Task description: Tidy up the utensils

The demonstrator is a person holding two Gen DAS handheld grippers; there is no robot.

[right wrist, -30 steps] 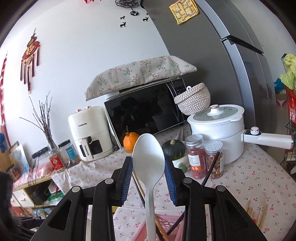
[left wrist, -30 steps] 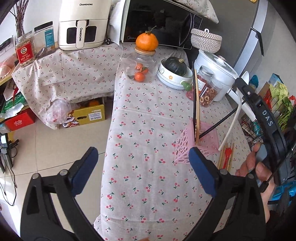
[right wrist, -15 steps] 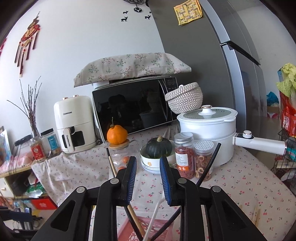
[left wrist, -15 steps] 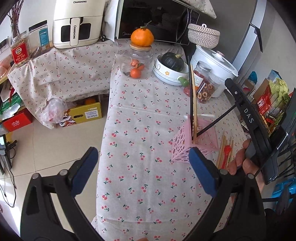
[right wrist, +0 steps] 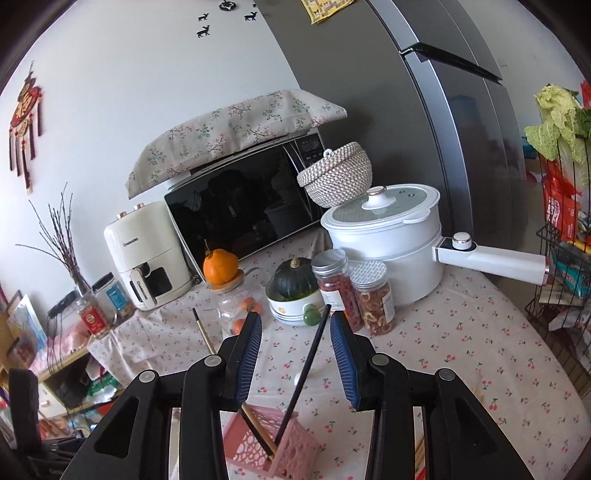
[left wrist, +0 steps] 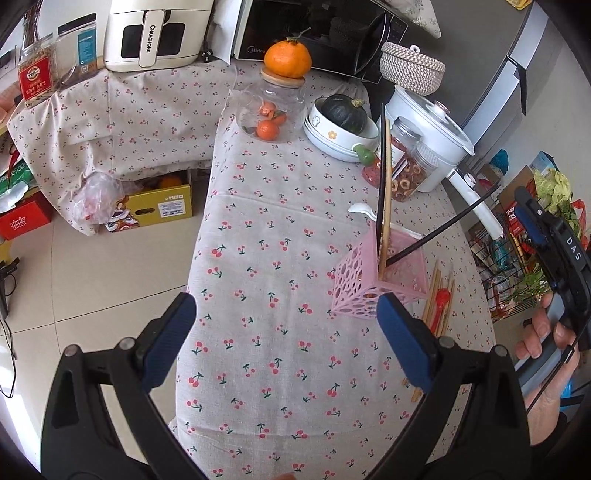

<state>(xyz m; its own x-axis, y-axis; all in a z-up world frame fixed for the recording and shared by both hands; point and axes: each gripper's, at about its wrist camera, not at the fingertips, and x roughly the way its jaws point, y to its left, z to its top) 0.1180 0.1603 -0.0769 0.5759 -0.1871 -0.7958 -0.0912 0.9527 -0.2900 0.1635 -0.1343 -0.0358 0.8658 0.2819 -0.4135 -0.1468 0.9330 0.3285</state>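
A pink perforated holder [left wrist: 373, 277] stands on the cherry-print table [left wrist: 277, 229]. It holds a wooden chopstick [left wrist: 386, 199], black chopsticks [left wrist: 443, 229] and a white spoon [left wrist: 364, 210] that leans out over its far rim. The holder also shows in the right wrist view [right wrist: 273, 446]. More chopsticks and a red spoon [left wrist: 441, 297] lie on the table right of the holder. My left gripper [left wrist: 284, 339] is open and empty, above the table in front of the holder. My right gripper [right wrist: 295, 354] is open and empty above the holder.
At the back stand a glass jar with an orange on it [left wrist: 275, 110], a bowl with a dark squash [left wrist: 341, 122], two spice jars [left wrist: 406, 162], a white pot [left wrist: 428, 122], a microwave [right wrist: 243, 206] and an air fryer [left wrist: 155, 33]. A wire rack [left wrist: 517, 266] stands right.
My right gripper let go of the white spoon, which now leans in the holder, then opened wider and drew back. My left gripper drifted a little; it stays open.
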